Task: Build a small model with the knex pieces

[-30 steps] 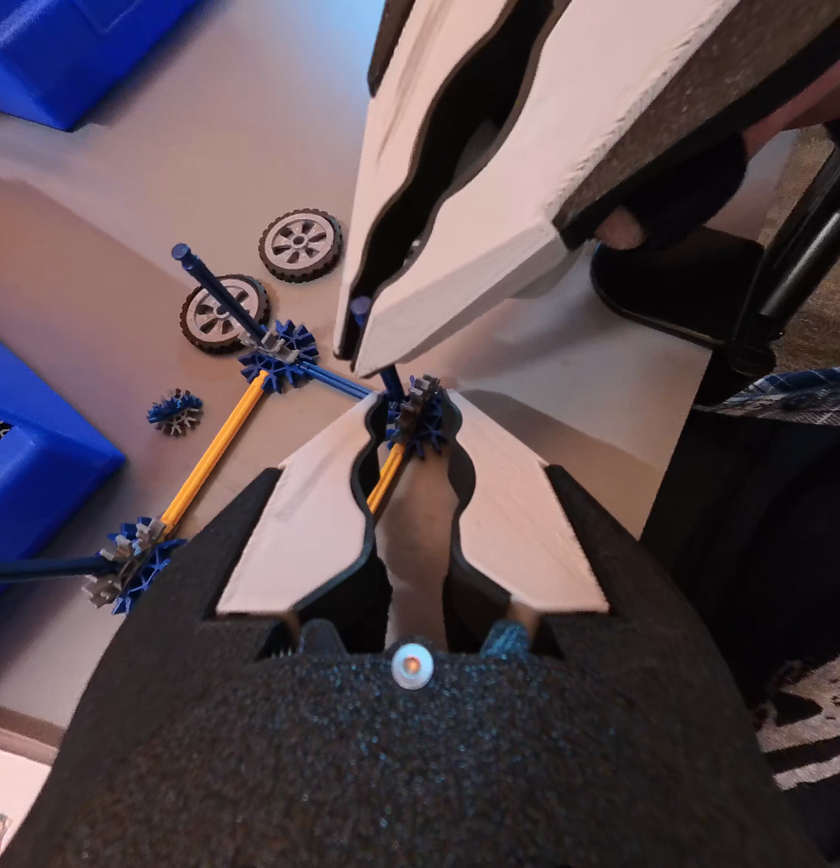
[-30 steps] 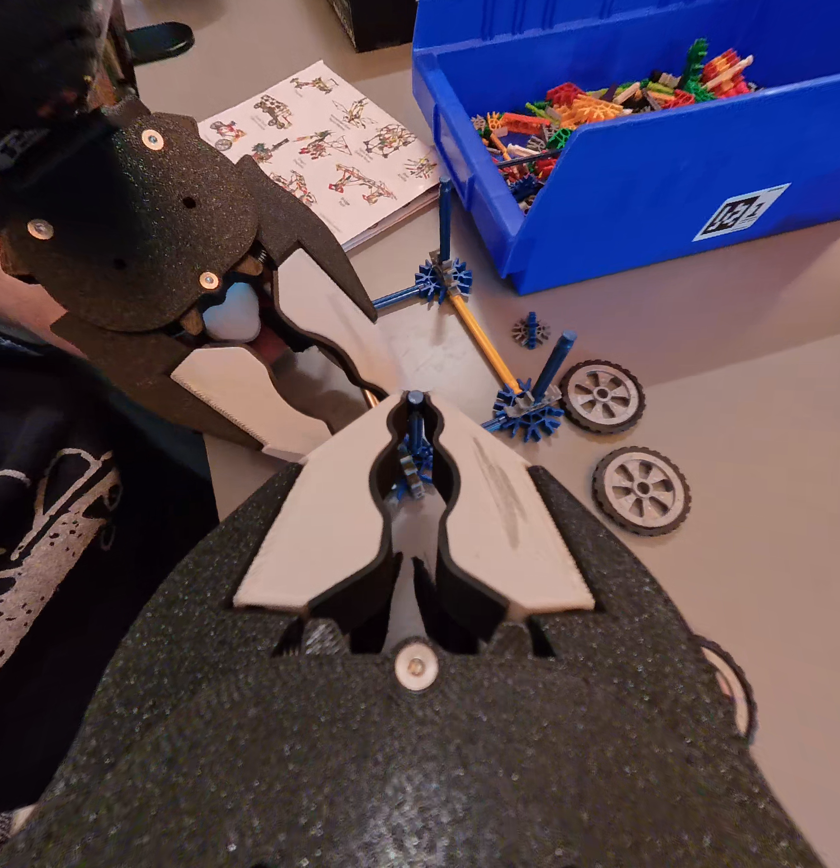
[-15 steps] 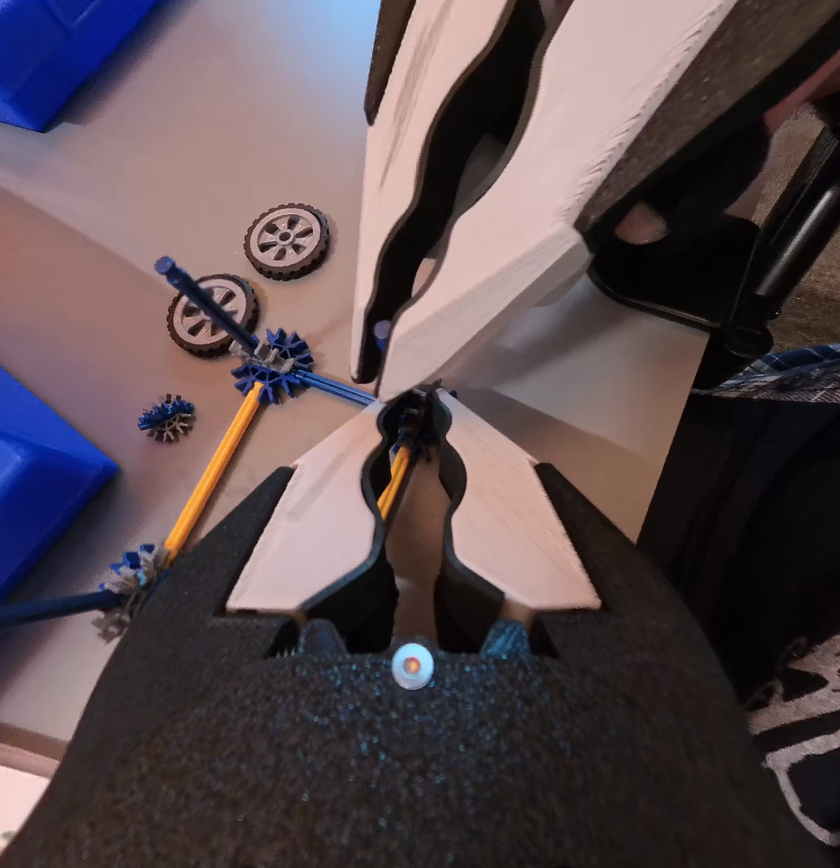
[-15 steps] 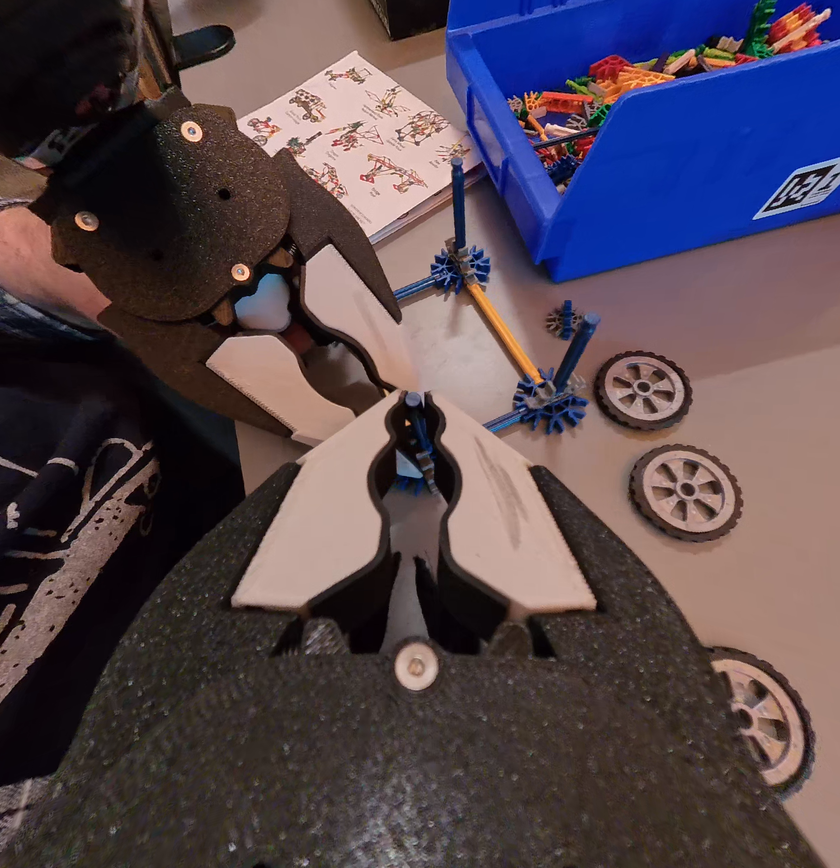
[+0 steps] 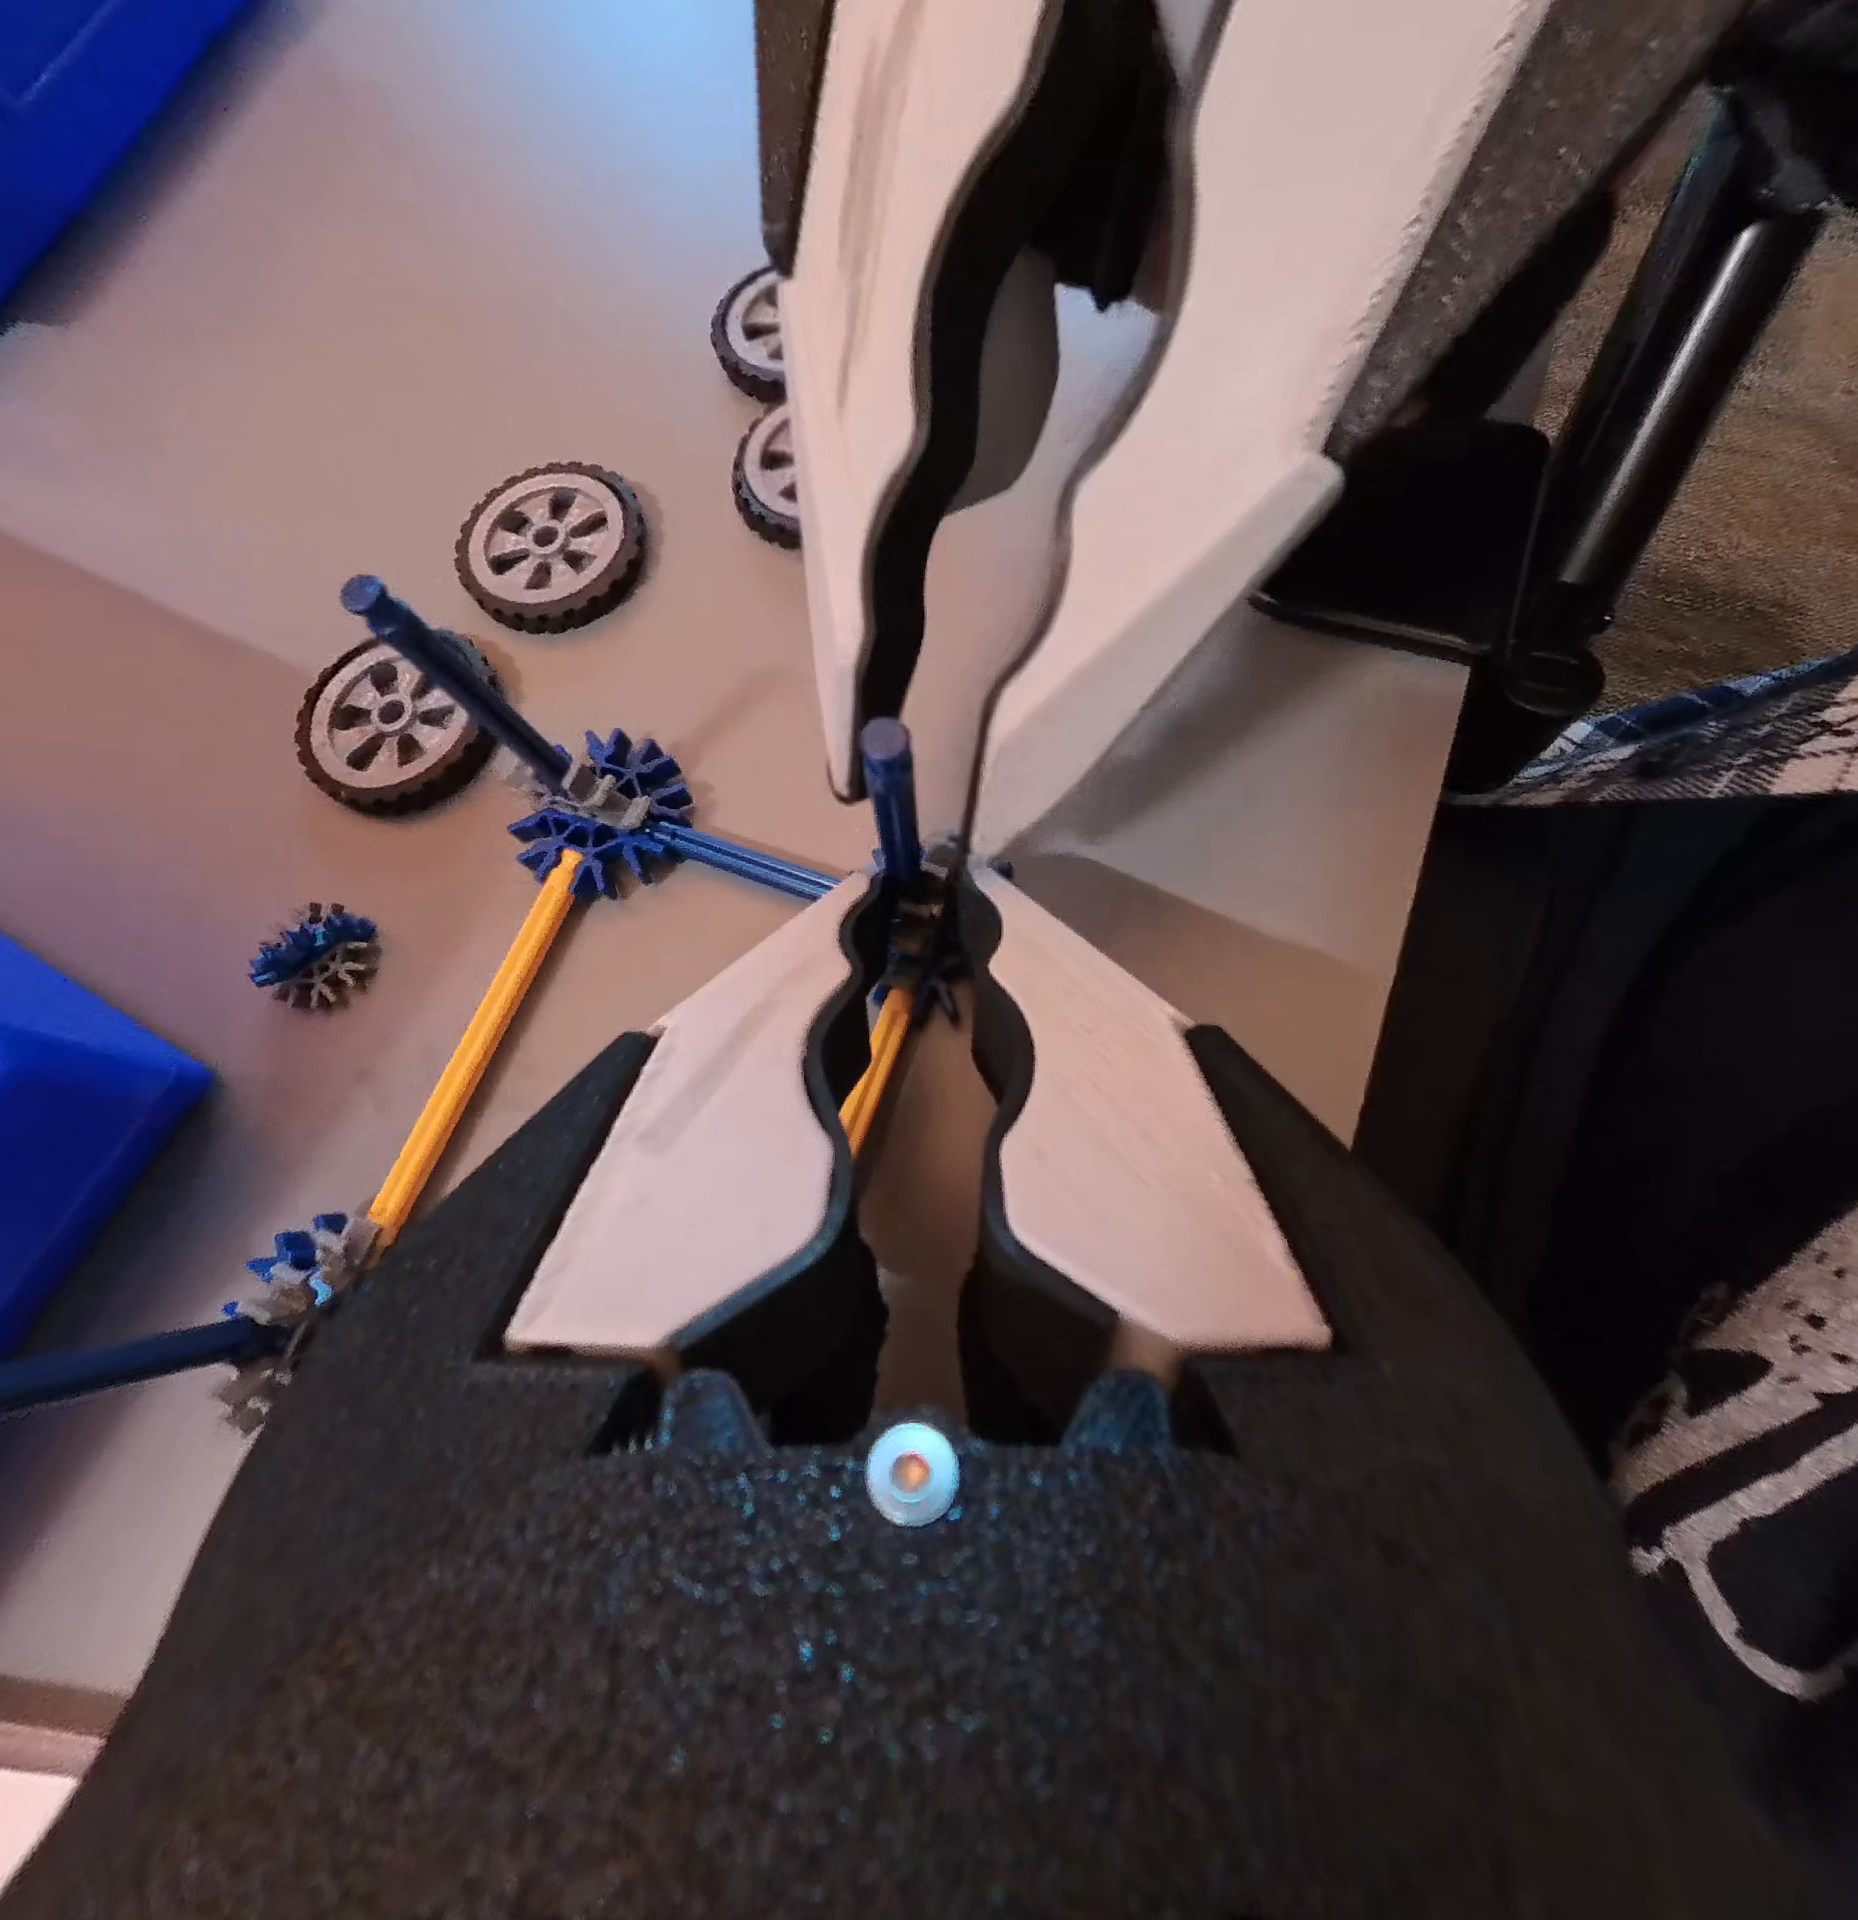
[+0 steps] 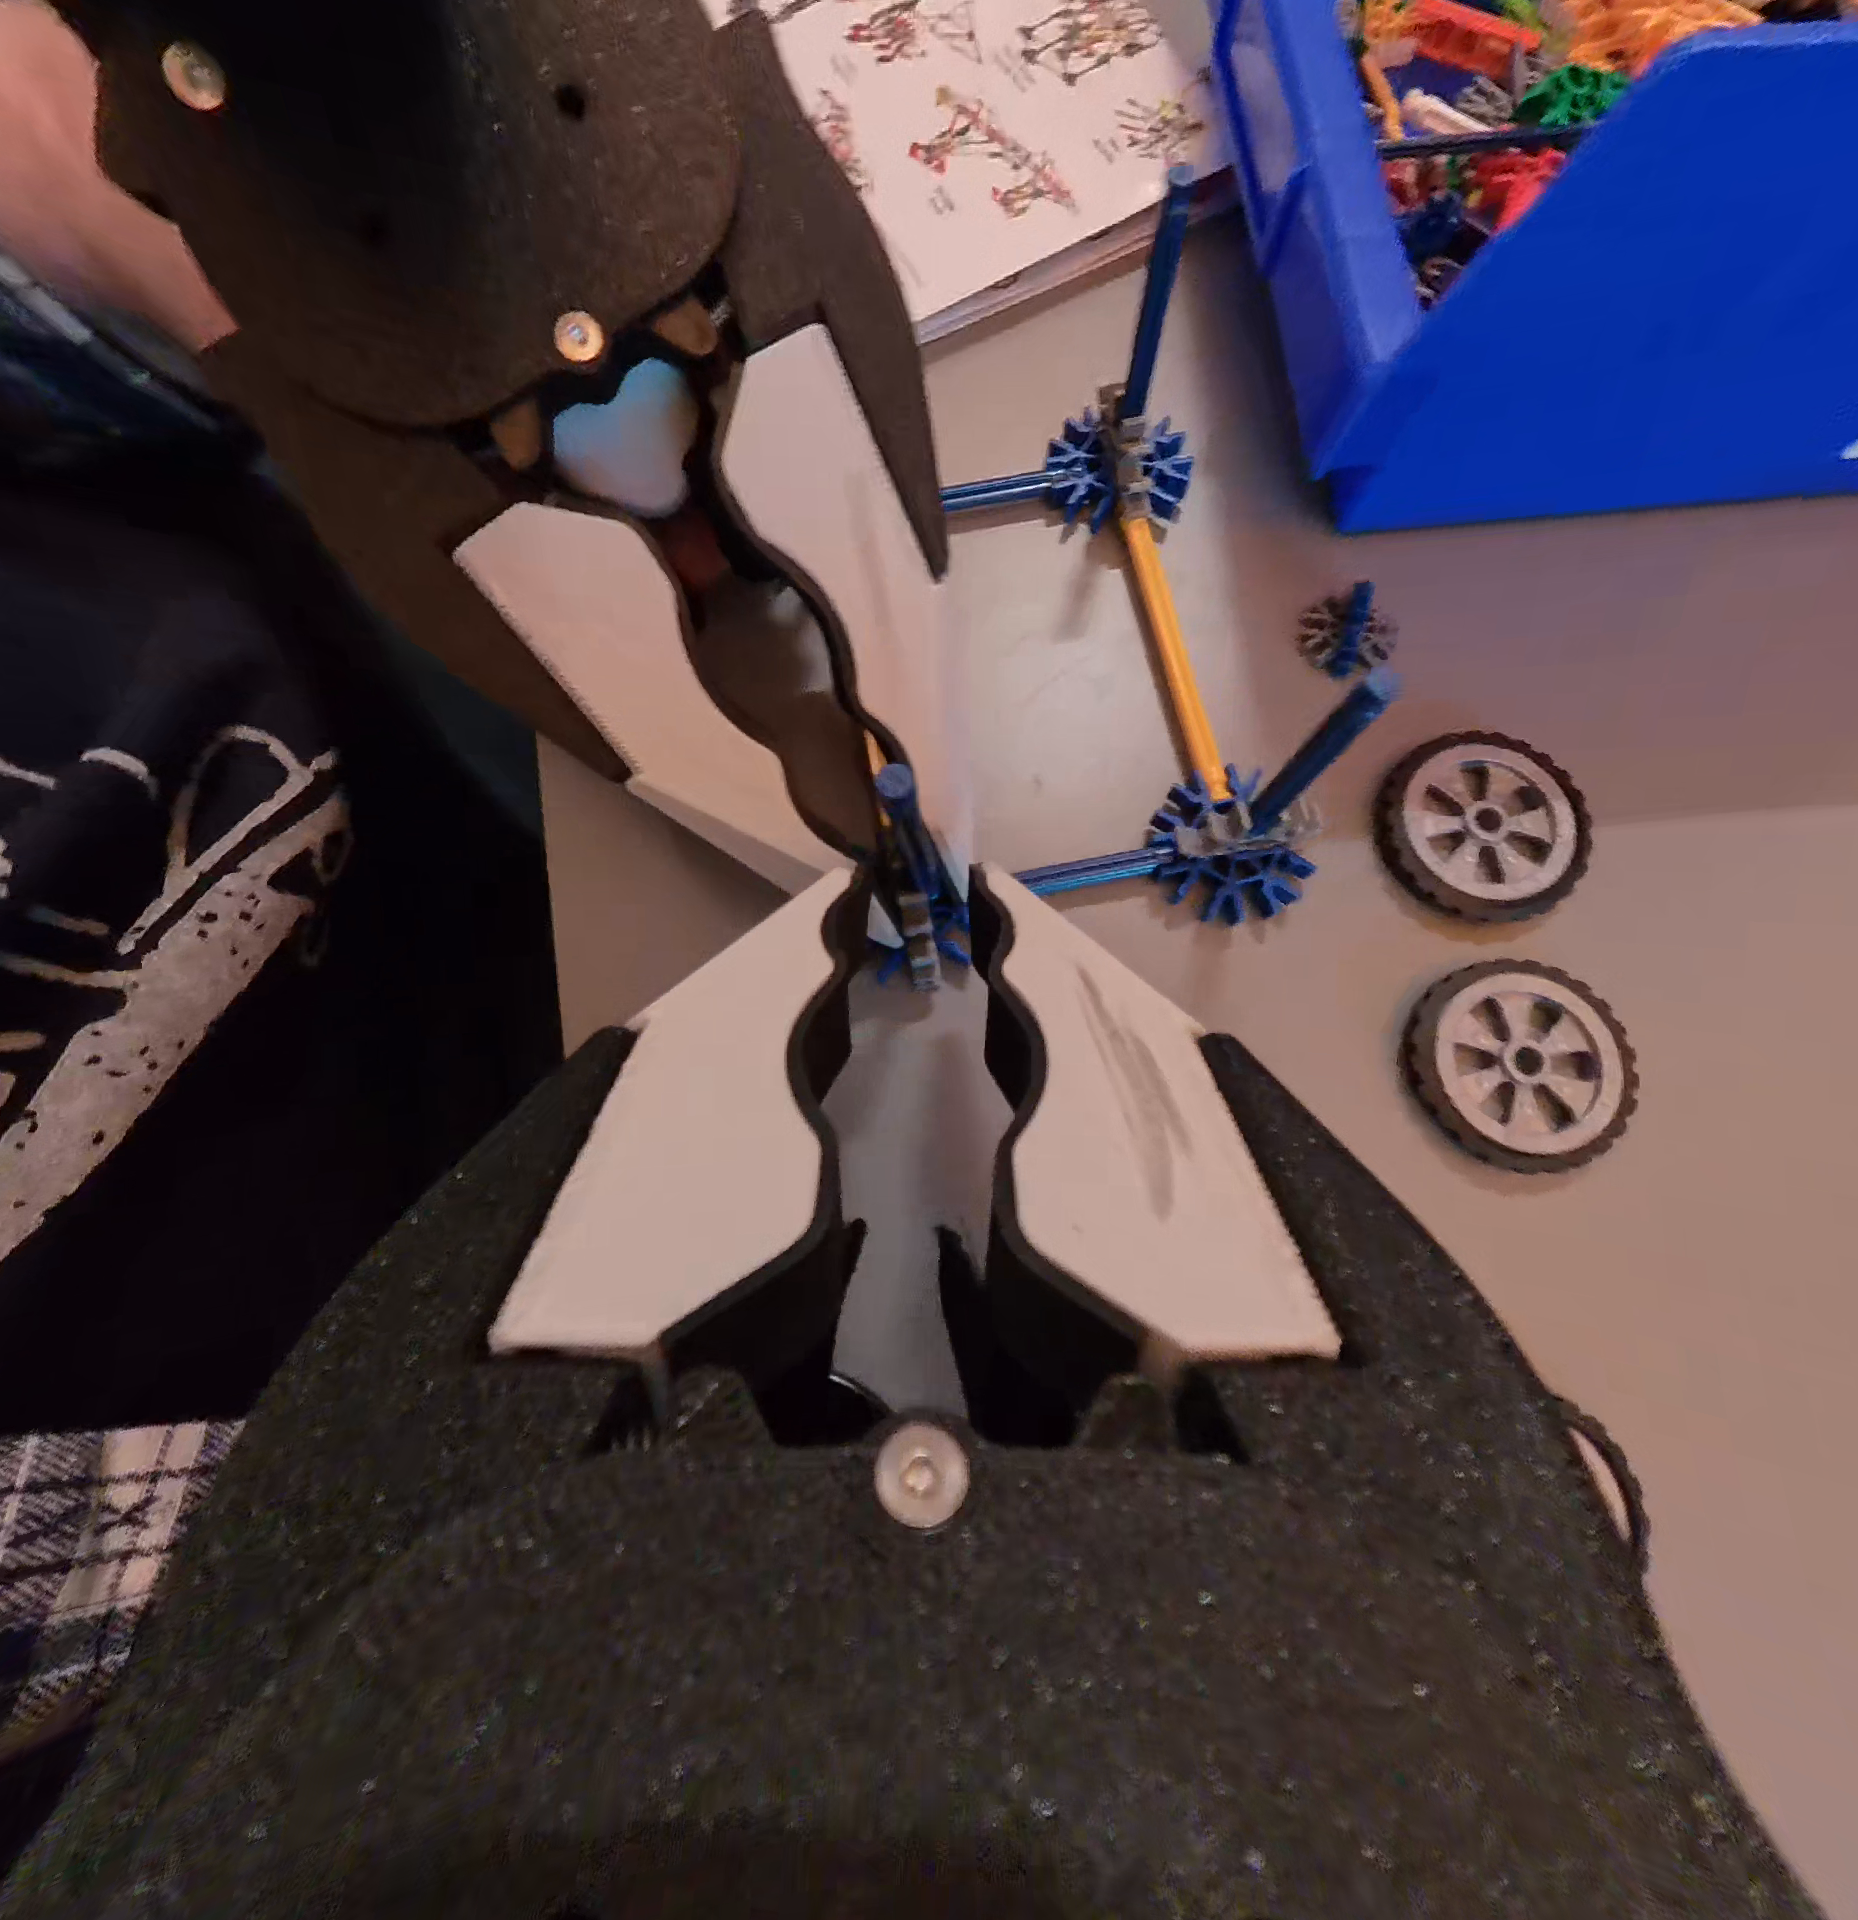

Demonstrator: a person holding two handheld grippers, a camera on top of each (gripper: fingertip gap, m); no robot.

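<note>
A flat frame of blue and yellow rods (image 5: 468,1049) joined by blue snowflake connectors (image 5: 603,821) lies on the tan table (image 5: 281,364). My left gripper (image 5: 912,899) is shut on the frame's near corner connector (image 5: 920,971), where a yellow rod (image 5: 878,1070) enters. A short blue rod (image 5: 889,790) stands up from that connector. My right gripper (image 6: 917,909) meets the same corner (image 6: 920,940) from the opposite side. Its jaws stand slightly apart around the rod's base (image 6: 899,821). Each gripper shows in the other's view: the right (image 5: 909,816), the left (image 6: 899,842).
Grey wheels with black tyres (image 6: 1481,826) (image 6: 1517,1065) and a loose blue connector (image 6: 1346,629) lie beside the frame. A blue bin (image 6: 1631,343) of coloured parts and a printed picture sheet (image 6: 1008,135) lie beyond. The table edge and a person's dark clothing (image 6: 125,831) are close by. Only a small space, under 4 cm, lies between the two pairs of fingers.
My left jaws have closed onto the corner connector. My right jaws have widened off the upright blue rod. Both grippers have drawn closer to the corner.
</note>
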